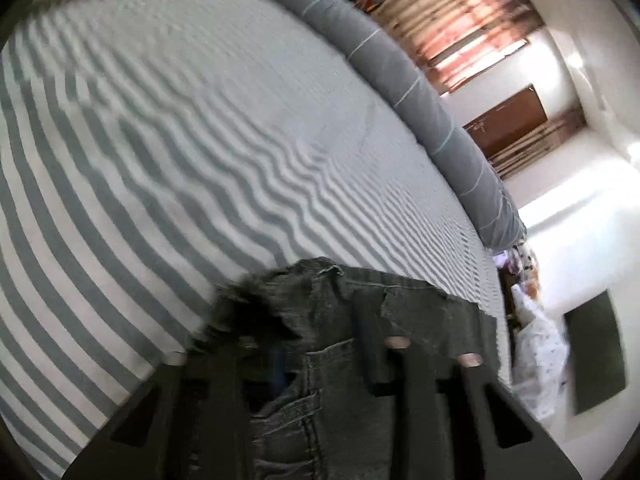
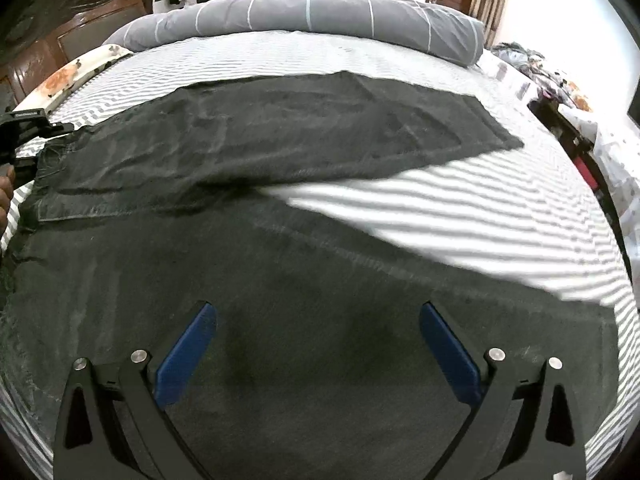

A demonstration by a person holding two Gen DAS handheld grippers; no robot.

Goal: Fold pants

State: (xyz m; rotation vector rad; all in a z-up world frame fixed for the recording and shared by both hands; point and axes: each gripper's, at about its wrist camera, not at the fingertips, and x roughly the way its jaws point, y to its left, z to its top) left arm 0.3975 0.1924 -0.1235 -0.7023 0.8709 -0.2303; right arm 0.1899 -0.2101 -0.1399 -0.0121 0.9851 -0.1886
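Dark grey jeans (image 2: 280,152) lie spread on the striped bed (image 2: 460,208), legs splayed apart toward the right. My right gripper (image 2: 316,344) is open, its blue pads (image 2: 188,352) wide apart just above the near leg, holding nothing. My left gripper (image 1: 320,344) is shut on the jeans' waistband (image 1: 320,304); the denim drapes over its fingers and hides the tips. The left gripper also shows in the right wrist view (image 2: 24,140) at the far left, at the waist end of the jeans.
A rolled grey duvet (image 2: 312,20) lies along the bed's far edge. A wooden headboard (image 2: 60,20) stands at the left. A cluttered side surface (image 2: 560,92) sits off the bed's right. A floral pillow (image 2: 76,72) lies at the back left.
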